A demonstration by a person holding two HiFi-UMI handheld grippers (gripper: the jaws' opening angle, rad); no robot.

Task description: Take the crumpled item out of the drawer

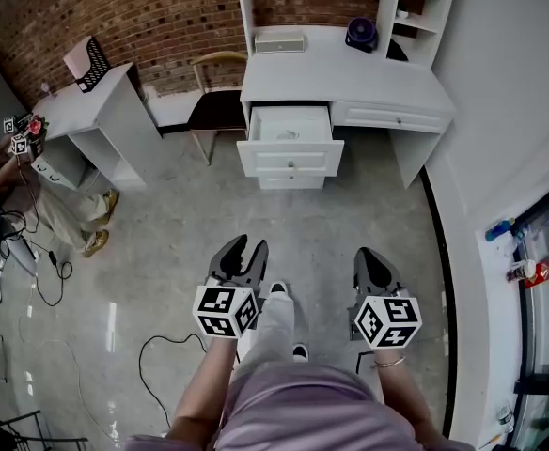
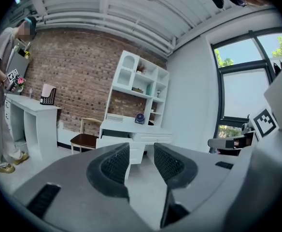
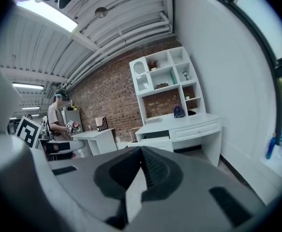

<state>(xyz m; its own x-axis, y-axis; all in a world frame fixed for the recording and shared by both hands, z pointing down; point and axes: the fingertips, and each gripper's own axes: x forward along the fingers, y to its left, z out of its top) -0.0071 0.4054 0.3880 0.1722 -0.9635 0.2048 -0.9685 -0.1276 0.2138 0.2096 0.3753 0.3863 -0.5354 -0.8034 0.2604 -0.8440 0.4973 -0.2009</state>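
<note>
The top drawer (image 1: pixel 290 123) of the white desk (image 1: pixel 350 78) stands pulled open, far ahead of me across the floor. A small pale crumpled item (image 1: pixel 290 134) lies inside it. My left gripper (image 1: pixel 246 245) is held low in front of me, open, with a gap between its jaws and nothing in it (image 2: pixel 142 151). My right gripper (image 1: pixel 369 255) is beside it, shut and empty (image 3: pixel 141 151). Both point toward the desk from a distance. The drawer's inside is hidden in both gripper views.
A wooden chair (image 1: pixel 216 101) stands left of the desk. Another white desk (image 1: pixel 101 111) is at the far left with a person (image 1: pixel 58 209) beside it. A black cable (image 1: pixel 162 350) lies on the floor near my left side. Bottles (image 1: pixel 524 269) stand by the right wall.
</note>
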